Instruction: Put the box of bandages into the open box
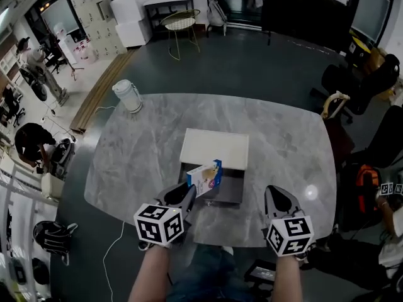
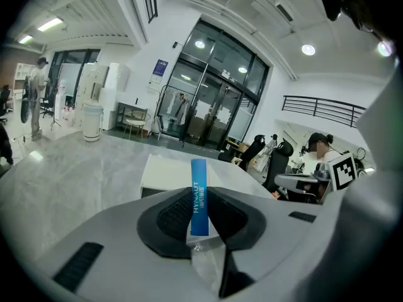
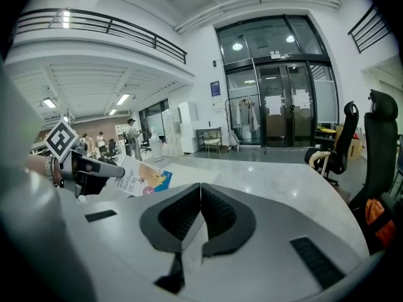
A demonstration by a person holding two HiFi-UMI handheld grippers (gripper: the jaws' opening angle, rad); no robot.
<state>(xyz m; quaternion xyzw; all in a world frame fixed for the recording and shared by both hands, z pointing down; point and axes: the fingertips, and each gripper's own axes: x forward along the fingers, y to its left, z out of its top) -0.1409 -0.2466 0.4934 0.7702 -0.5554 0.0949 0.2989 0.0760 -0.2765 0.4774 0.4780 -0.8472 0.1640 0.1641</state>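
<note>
My left gripper [image 1: 186,197] is shut on the bandage box [image 1: 205,177], a white box with a blue edge. It hangs tilted over the front left corner of the open box [image 1: 234,187], a dark tray whose white lid [image 1: 214,148] lies flat behind it. In the left gripper view the bandage box's blue edge [image 2: 199,197] stands upright between the pads, with the lid [image 2: 170,173] beyond. My right gripper [image 1: 278,201] is shut and empty, near the table's front edge, to the right of the open box. In the right gripper view the bandage box [image 3: 142,180] shows at the left.
The grey marble table [image 1: 283,143] holds a white kettle [image 1: 128,95] at its far left corner. Office chairs [image 1: 365,80] stand to the right, a wire chair [image 1: 179,24] behind. People [image 1: 34,143] are at the left of the room.
</note>
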